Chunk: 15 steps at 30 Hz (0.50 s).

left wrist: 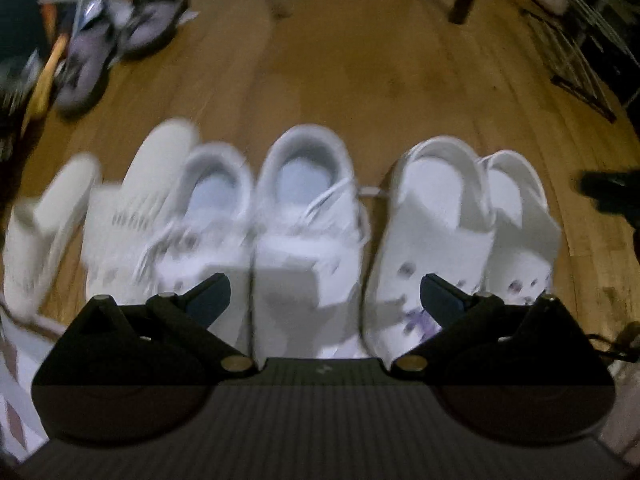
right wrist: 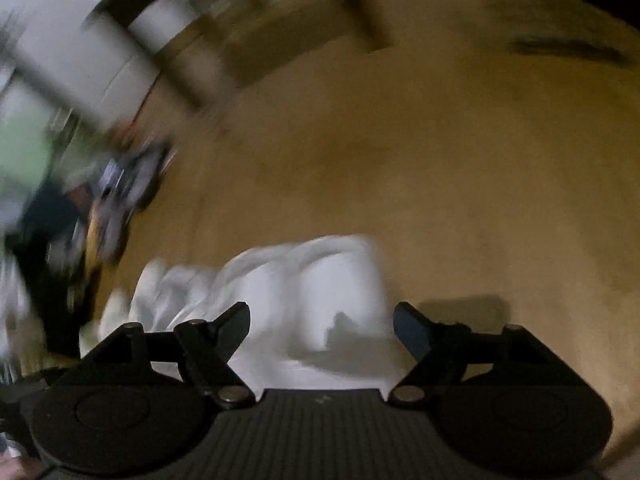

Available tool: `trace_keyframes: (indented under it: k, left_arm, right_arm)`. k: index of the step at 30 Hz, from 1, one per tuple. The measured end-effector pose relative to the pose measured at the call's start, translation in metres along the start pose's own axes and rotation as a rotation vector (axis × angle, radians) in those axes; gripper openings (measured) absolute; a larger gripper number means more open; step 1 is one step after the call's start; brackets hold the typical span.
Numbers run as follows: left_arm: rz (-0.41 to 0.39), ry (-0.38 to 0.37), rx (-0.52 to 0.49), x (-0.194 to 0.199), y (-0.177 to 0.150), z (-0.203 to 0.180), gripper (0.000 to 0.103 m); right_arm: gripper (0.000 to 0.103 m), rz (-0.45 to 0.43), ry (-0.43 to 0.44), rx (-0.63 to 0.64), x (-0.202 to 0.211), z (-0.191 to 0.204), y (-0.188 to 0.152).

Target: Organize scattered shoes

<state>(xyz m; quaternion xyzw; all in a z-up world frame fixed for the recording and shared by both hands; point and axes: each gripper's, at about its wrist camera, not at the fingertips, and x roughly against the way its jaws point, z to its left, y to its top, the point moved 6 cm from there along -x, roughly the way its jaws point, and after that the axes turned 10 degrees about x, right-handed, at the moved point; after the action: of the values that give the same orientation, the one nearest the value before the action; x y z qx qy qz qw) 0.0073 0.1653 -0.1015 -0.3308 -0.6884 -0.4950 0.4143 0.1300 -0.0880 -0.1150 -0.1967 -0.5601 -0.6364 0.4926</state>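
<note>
A wooden floor (left wrist: 360, 80) holds six white shoes in a row: two slides (left wrist: 132, 204) left, two sneakers (left wrist: 304, 200) middle, two clogs (left wrist: 436, 216) right. Left gripper (left wrist: 324, 300) and right gripper (right wrist: 322, 328) hover above, jaws apart, empty.

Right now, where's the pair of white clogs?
In the left wrist view, the white clogs sit side by side on the wood floor at the right end of the shoe row, just right of the white sneakers.

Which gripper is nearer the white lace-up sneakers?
Left. The left gripper hovers directly over the white lace-up sneakers; the right gripper hangs over blurred white shoes, seemingly further along the row.
</note>
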Motion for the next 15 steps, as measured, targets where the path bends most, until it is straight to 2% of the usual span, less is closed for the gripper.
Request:
trace_keyframes:
  k: [2, 4, 5, 7, 9, 11, 13, 15]
  left_arm:
    - [0.0, -0.005, 0.033, 0.001, -0.003, 0.01, 0.103]
    - [-0.011, -0.017, 0.072, 0.0, -0.001, 0.02, 0.103]
    - [-0.014, -0.016, 0.077, 0.0, 0.001, 0.021, 0.103]
    - [-0.027, -0.012, 0.107, 0.001, 0.001, 0.026, 0.103]
    - [-0.038, -0.013, 0.134, 0.001, 0.001, 0.029, 0.103]
    - [-0.061, -0.057, 0.212, 0.004, 0.003, 0.035, 0.103]
    - [-0.102, -0.037, 0.277, 0.01, 0.007, 0.045, 0.103]
    - [-0.126, -0.01, 0.286, 0.016, 0.007, 0.047, 0.103]
  right_arm:
    - [0.076, 0.013, -0.036, 0.067, -0.024, 0.028, 0.008]
    - [0.068, 0.031, -0.132, 0.147, -0.056, 0.045, 0.015]
    - [0.068, 0.043, -0.153, 0.155, -0.063, 0.046, 0.013]
    - [0.06, 0.136, -0.194, 0.114, -0.091, 0.035, 0.007]
    - [0.059, 0.216, -0.183, 0.119, -0.106, 0.037, -0.01]
    - [0.065, 0.272, -0.173, 0.151, -0.11, 0.047, -0.025]
    - [0.066, 0.349, -0.18, 0.285, -0.116, 0.057, -0.027]
    - [0.066, 0.39, -0.19, 0.346, -0.119, 0.06, -0.028]
